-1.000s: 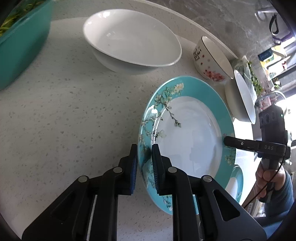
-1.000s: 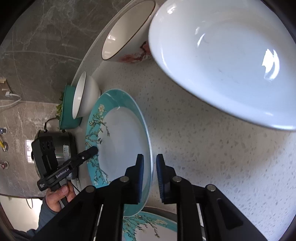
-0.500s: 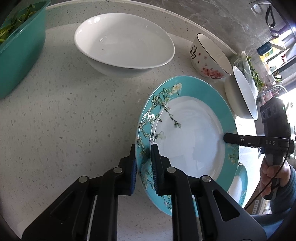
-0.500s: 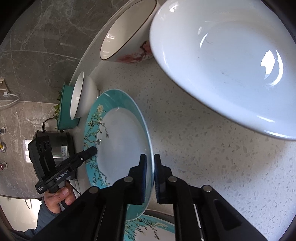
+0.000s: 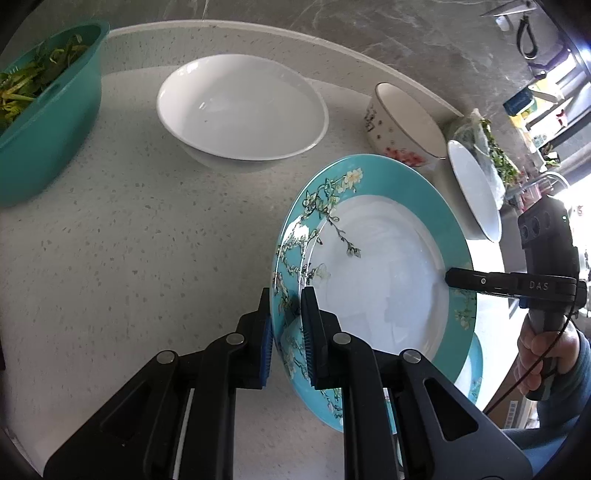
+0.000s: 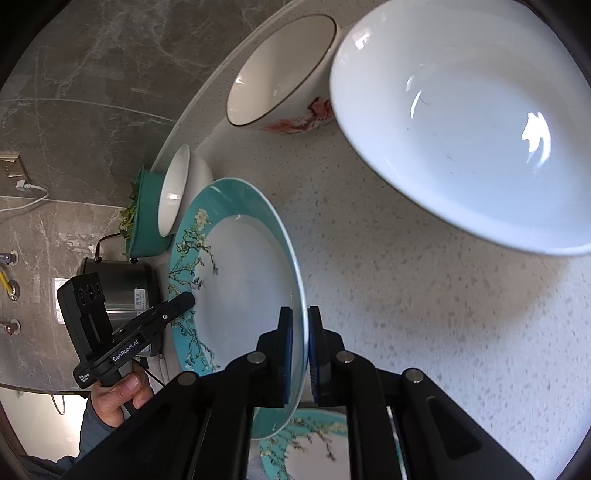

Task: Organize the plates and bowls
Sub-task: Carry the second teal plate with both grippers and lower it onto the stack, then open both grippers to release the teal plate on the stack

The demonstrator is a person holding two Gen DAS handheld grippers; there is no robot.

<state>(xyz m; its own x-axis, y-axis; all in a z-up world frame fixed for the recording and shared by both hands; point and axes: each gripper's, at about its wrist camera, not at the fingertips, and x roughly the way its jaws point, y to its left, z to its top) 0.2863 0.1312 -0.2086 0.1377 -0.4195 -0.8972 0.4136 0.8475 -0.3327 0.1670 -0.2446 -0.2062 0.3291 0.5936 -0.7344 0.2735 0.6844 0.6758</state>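
wall [image 5: 369, 33]: grey marble | countertop [image 5: 129, 240]: speckled white | daylight at right

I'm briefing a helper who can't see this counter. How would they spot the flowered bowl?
On the speckled pale stone countertop, look past the big plain white bowl towards the curved back edge. The small deep white bowl with red flower prints stands there; unlike its plain white neighbours, it has a dark rim line.

Since a second ago the right claw [image 6: 299, 360] has closed its pads from a clear gap onto the rim of the teal plate [image 6: 240, 280]. In the left wrist view the white bowl [image 5: 242, 109] and teal basin [image 5: 51, 122] now sit lower and farther off, showing more worktop [image 5: 129, 240].
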